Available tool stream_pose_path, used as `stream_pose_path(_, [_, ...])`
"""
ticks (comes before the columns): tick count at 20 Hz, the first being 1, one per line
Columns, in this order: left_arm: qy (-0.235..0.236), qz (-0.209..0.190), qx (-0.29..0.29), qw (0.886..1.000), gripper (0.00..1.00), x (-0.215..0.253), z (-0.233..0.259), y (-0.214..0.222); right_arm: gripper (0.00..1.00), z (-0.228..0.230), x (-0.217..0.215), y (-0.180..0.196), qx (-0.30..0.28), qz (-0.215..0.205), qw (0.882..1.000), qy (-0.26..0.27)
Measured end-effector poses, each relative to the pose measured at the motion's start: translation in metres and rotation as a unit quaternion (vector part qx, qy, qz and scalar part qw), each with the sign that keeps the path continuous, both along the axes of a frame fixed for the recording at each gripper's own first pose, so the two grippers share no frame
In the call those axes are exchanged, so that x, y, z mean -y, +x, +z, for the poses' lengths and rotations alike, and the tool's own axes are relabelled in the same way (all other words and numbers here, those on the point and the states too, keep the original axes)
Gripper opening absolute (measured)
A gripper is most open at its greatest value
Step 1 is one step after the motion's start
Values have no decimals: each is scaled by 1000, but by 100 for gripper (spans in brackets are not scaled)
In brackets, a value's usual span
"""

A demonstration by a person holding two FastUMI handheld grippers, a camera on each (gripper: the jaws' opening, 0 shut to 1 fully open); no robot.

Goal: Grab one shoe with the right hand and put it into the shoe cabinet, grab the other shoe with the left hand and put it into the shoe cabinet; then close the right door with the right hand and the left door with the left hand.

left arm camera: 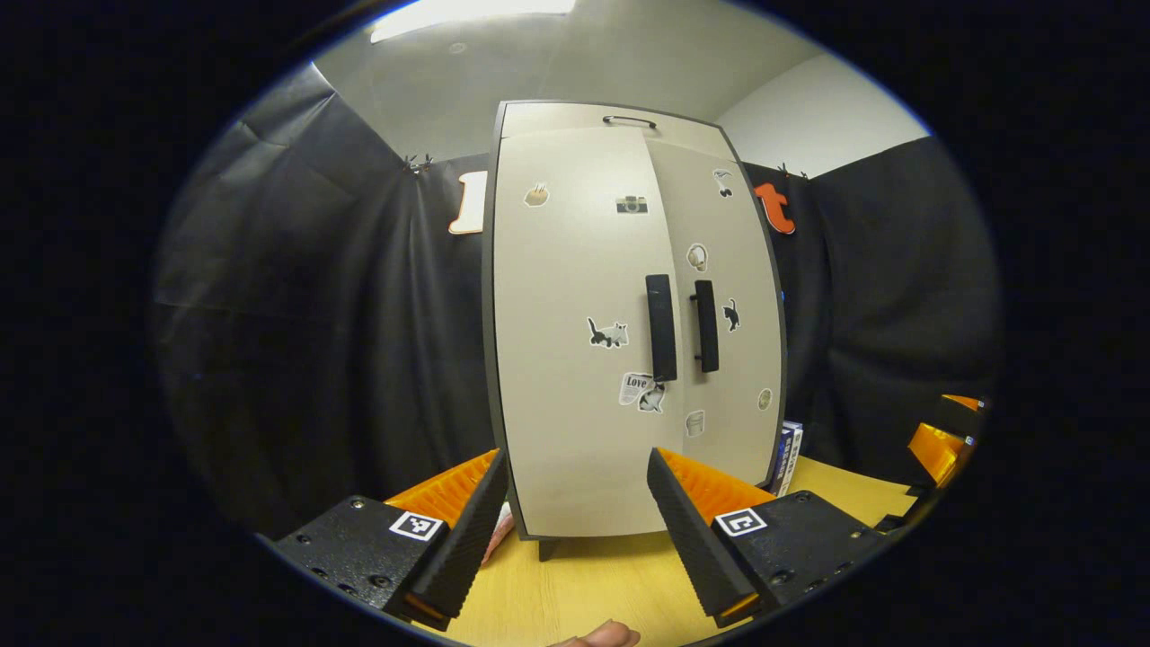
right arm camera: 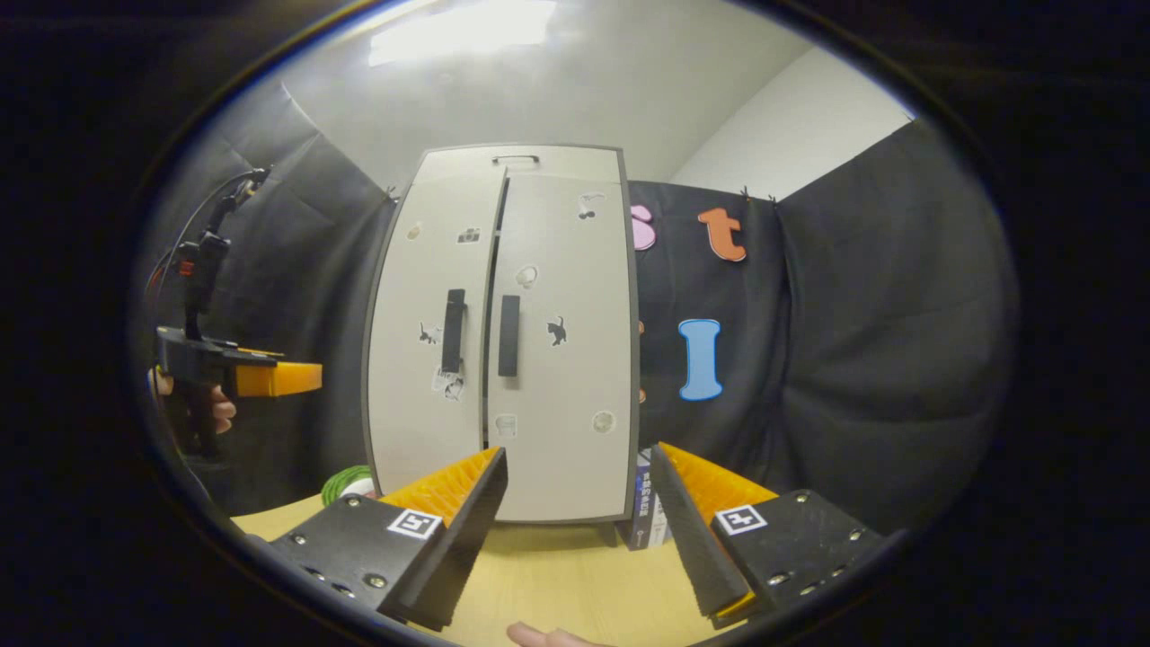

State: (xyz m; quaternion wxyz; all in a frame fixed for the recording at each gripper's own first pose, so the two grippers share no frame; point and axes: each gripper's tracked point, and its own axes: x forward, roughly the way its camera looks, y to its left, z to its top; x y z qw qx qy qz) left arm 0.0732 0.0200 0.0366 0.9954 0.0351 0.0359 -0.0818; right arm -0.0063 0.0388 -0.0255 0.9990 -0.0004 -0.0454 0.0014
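The pale shoe cabinet (left arm camera: 575, 341) stands upright on the wooden table (left arm camera: 584, 584), with stickers on both doors. Its two dark handles (left arm camera: 661, 325) sit side by side at mid height. In the right gripper view the cabinet (right arm camera: 539, 359) shows a thin dark gap between the left door (right arm camera: 422, 359) and the right door (right arm camera: 561, 359). My left gripper (left arm camera: 576, 454) is open just in front of the left door, with nothing between its fingers. My right gripper (right arm camera: 579, 449) is also open and empty, facing the right door. The left gripper (right arm camera: 269, 377) hangs at the far left, held by a hand.
A few books (right arm camera: 649, 503) lean against the cabinet's right side. A green object (right arm camera: 346, 481) lies at the cabinet's left foot. Black cloth walls close in behind and on both sides. The right gripper (left arm camera: 939, 445) shows at the far right edge of the left gripper view.
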Motion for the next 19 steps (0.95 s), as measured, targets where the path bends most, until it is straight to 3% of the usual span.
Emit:
stream_pose_path(10, [-19,31,21,999,96,1,-16,-43,95,-7,-5,-1,-9,8,1000,-14])
stream_pose_path(19, [-27,37,13,999,94,5,-24,-43,95,2,-5,-6,2,15,1000,-12])
